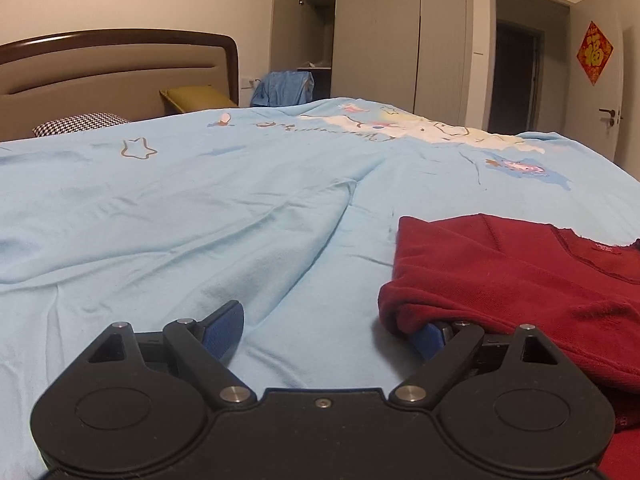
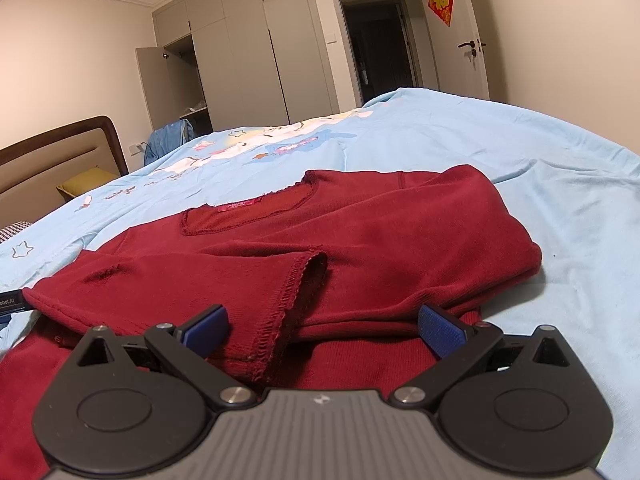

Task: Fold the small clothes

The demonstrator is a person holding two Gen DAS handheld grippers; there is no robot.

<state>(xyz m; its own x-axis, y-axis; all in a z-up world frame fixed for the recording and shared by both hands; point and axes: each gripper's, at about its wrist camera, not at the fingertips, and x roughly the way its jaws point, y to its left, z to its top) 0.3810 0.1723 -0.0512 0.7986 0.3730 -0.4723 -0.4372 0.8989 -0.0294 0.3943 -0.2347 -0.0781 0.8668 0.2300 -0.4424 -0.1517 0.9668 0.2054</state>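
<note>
Red garment (image 2: 340, 240) lies partly folded on the light blue bed cover (image 2: 540, 152). Left gripper (image 1: 332, 330) spread wide, its right finger under the garment's edge. Right gripper (image 2: 322, 330) released, fingers straddling a sleeve cuff (image 2: 292, 300).

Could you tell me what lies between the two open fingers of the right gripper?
In the right wrist view, the right gripper straddles the red top; its folded-in sleeve cuff lies between them.
</note>
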